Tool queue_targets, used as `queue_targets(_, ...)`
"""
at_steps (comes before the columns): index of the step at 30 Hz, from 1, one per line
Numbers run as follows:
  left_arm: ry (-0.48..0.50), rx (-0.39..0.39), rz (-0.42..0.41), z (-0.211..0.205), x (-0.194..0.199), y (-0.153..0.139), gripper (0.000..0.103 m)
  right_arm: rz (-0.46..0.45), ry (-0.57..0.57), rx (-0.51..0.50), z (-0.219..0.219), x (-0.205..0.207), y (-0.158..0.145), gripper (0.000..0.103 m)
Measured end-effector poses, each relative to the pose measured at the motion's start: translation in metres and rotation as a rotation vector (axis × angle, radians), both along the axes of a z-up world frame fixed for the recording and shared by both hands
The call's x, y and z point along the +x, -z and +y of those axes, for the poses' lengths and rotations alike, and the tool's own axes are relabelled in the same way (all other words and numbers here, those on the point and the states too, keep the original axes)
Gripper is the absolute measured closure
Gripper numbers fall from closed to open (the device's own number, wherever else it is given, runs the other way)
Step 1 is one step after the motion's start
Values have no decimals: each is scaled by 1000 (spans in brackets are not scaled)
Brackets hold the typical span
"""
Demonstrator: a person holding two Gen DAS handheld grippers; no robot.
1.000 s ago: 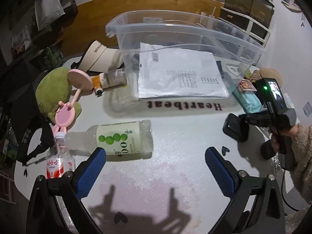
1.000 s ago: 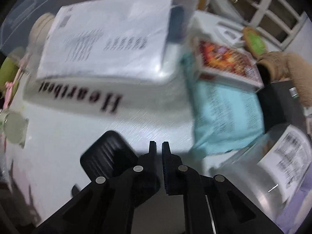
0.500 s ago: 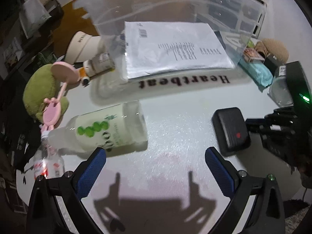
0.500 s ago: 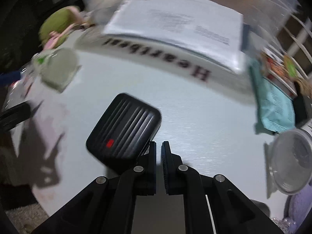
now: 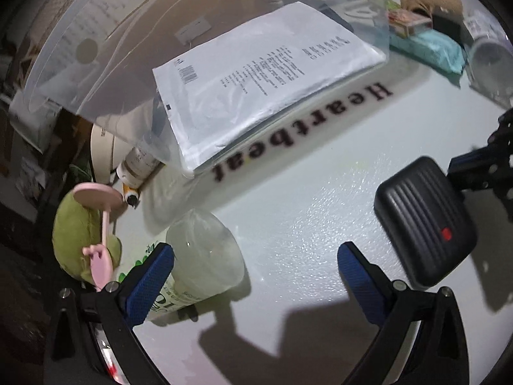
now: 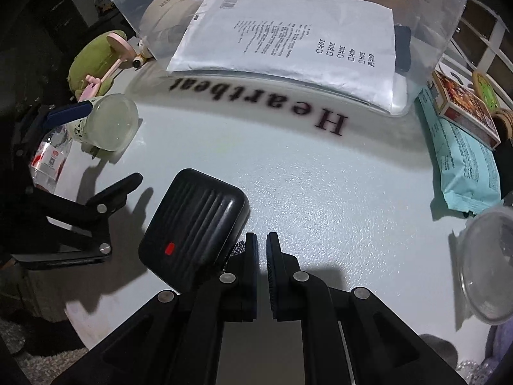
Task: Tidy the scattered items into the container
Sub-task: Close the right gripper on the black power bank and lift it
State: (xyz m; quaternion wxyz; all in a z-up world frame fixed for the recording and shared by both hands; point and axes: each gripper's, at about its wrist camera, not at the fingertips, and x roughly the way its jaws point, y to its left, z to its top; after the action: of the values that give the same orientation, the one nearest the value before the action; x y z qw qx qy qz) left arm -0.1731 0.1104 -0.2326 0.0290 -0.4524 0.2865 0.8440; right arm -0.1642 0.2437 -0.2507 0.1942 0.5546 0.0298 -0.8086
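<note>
A clear plastic bin (image 5: 105,73) (image 6: 449,22) stands at the back of the white table and holds a white mailer bag (image 5: 266,83) (image 6: 288,32). My left gripper (image 5: 253,266) is open; its left finger is beside a lying green-labelled bottle (image 5: 195,263) (image 6: 105,125). A black ribbed case with a red dot (image 5: 423,221) (image 6: 195,224) lies on the table. My right gripper (image 6: 261,247) is shut, just right of the case, touching its near edge. It holds nothing that I can see.
A green plush (image 5: 77,227), a pink holder (image 5: 102,221), a small bottle (image 5: 138,163) and a cap (image 5: 102,147) lie left of the bin. A teal packet (image 6: 465,160), a box (image 6: 461,106) and a clear tub (image 6: 487,260) lie at the right.
The left gripper has moved forward and left, up to the green-labelled bottle. The right gripper swung left, and the black case shifted toward the middle of the table.
</note>
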Motion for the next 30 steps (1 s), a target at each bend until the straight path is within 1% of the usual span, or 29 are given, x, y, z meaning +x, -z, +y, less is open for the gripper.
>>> queue_targets(2,33,-8,19,6,5,-2,2,3,6,-8,1,2,0,93)
queue_targets(4,61,-44,60,15,13,-2,2,8,9,-11,1,2,1,93)
queue_targets(7,96,-48,21,26,17,6,2,8,15,-23,2,2,2,93)
queue_targets(9,108,-46,0,31,17,12,6,8,14,-30,3,1,2,93)
queue_targets(10,106,-32,-10,32,15,13,7,10,15,-33,3,1,2,93)
queue_targets(13,79,72,-51,26,8,8,10,17,27,-42,4,2,3,93)
queue_targets(15,78,117,-71,22,7,6,12,16,38,-56,6,2,4,93)
queue_targets(16,79,137,-80,20,6,5,16,14,42,-63,7,2,4,93)
queue_targets(20,137,146,-94,26,13,3,29,7,56,-66,8,6,4,93)
queue_targets(24,169,179,-122,29,21,2,33,-4,70,-58,10,22,3,94)
queue_targets(26,198,197,-137,31,27,3,41,-11,79,-48,11,32,3,95)
queue_targets(28,245,211,-157,36,35,2,47,-15,92,-30,11,44,3,95)
queue_targets(30,274,221,-171,37,43,5,48,-26,123,-20,12,56,3,95)
